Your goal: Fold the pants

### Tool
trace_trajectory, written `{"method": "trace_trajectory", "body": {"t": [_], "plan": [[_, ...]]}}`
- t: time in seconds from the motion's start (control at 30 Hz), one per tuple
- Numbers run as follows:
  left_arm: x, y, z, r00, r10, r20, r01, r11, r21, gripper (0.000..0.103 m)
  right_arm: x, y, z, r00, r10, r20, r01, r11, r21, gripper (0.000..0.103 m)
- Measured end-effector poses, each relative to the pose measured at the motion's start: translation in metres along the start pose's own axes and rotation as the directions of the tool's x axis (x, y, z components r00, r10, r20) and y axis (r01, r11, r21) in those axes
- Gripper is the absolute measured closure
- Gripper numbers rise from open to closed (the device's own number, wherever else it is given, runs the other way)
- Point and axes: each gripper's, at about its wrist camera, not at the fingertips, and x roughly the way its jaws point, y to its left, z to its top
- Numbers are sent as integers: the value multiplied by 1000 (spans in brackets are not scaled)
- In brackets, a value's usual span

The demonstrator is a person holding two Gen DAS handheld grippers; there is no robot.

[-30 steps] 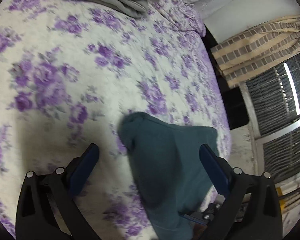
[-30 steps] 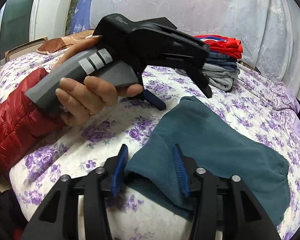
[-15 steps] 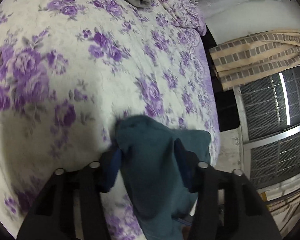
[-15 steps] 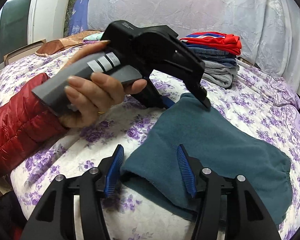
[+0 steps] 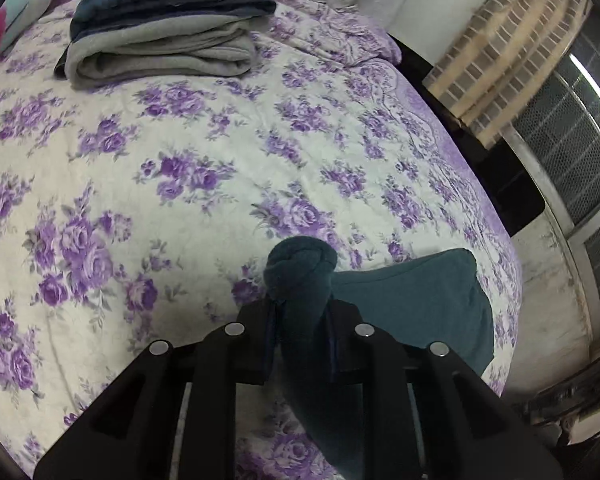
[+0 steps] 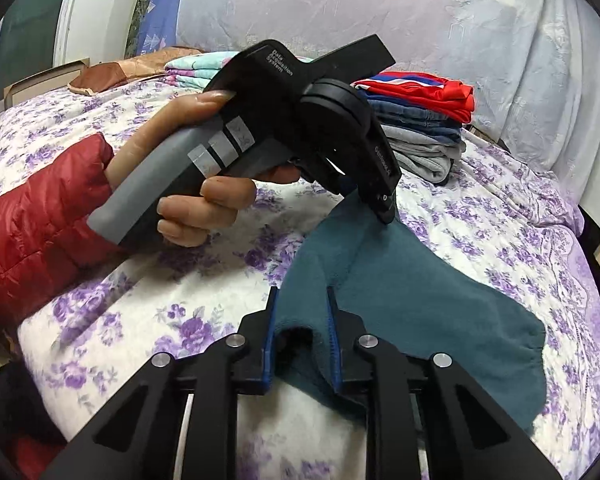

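Note:
The teal fleece pants [image 6: 412,300] lie on the floral bedspread near the bed's front corner. My left gripper [image 5: 302,312] is shut on a bunched end of the pants [image 5: 300,276] and lifts it off the bed. In the right wrist view the left gripper [image 6: 380,204] pinches the far corner, held by a hand in a red sleeve. My right gripper [image 6: 300,328] is shut on the near edge of the pants. The rest of the pants [image 5: 420,304] lies flat to the right.
A stack of folded clothes [image 5: 168,28], grey at the bottom and red on top, sits at the far side of the bed [image 5: 180,160]; it also shows in the right wrist view [image 6: 420,120]. The bed's edge [image 5: 496,216], a dark gap and a striped curtain [image 5: 508,52] lie to the right.
Both grippers closed on the pants from open. The left gripper dropped onto the far corner, gripped it and raised it, bunching the cloth. The right gripper's fingers closed on the near edge.

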Motion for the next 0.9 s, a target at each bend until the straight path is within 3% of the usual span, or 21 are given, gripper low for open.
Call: {"method": "trace_trajectory", "body": {"t": [0.07, 0.13, 0.2, 0.33, 0.4, 0.5, 0.6, 0.7, 0.8, 0.87, 0.9], "plan": [[10, 16, 2, 998, -30, -52, 26, 998, -64, 85, 12, 10, -8, 999, 7, -40, -7, 1000, -19, 82], [19, 34, 2, 991, -97, -89, 83, 986, -147, 85, 13, 25, -11, 998, -48, -34, 46, 996, -77, 82], [18, 47, 3, 983, -162, -88, 142, 970, -199, 84, 9, 27, -11, 999, -7, -43, 5, 999, -53, 78], [12, 48, -3, 981, -177, -81, 158, 966, -204, 77, -1, 13, -20, 996, 81, -38, -81, 997, 16, 73], [3, 46, -5, 988, -143, -58, 130, 975, -180, 63, -8, 6, -25, 990, 135, -30, -133, 989, 63, 68], [-20, 48, -6, 999, 13, 31, -8, 985, -170, 37, -19, -2, -30, 978, 210, -6, -208, 973, 95, 65], [-39, 47, -9, 987, 123, 102, -104, 979, -177, 37, -34, -20, -24, 971, 224, 82, -234, 962, 143, 67], [-61, 31, -22, 987, 49, 156, -31, 993, -115, 37, -34, -45, -13, 982, 128, 139, -155, 967, 202, 67], [-73, -9, -45, 983, 7, 182, -14, 999, 39, 36, -11, -55, -12, 997, 32, 74, -47, 976, 211, 66], [-63, -35, -65, 991, 20, 136, -40, 988, 148, 35, 14, -57, -24, 996, 84, -35, -73, 969, 236, 64], [-53, -44, -74, 994, 49, 97, -67, 980, 186, 32, 13, -57, -30, 996, 84, -21, -77, 968, 238, 63]]}}
